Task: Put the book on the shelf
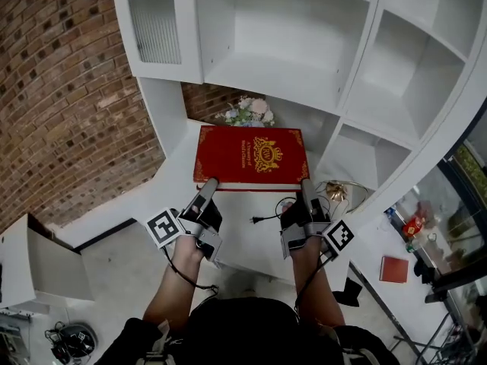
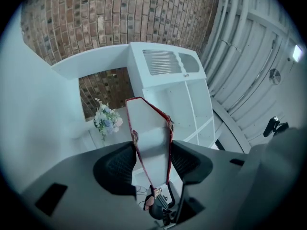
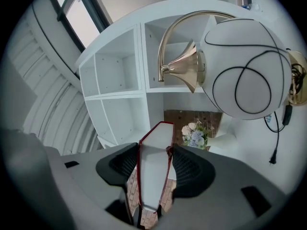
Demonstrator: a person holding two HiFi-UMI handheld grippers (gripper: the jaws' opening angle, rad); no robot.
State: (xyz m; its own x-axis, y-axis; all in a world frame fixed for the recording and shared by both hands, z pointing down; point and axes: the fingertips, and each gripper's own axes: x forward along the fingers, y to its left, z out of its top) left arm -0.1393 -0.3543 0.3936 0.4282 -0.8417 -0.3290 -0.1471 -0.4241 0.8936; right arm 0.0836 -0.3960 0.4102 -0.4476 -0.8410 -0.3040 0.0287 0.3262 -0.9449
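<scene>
A large red book (image 1: 251, 154) with a gold crest on its cover is held flat in front of the white shelf unit (image 1: 281, 74), over the desk. My left gripper (image 1: 208, 186) is shut on the book's near left edge, and my right gripper (image 1: 306, 188) is shut on its near right edge. In the left gripper view the book (image 2: 151, 126) runs edge-on between the jaws of the left gripper (image 2: 152, 162), both pads pressing its covers. The right gripper view shows the same: the book (image 3: 156, 152) is clamped in the right gripper (image 3: 154, 169).
A bunch of pale flowers (image 1: 247, 112) stands behind the book against the brick wall (image 1: 68, 90). A white sphere with a brass horn (image 3: 240, 66) sits at the right, a black cable and plug (image 1: 262, 219) beside it. Open shelf compartments (image 1: 415, 78) rise above and right.
</scene>
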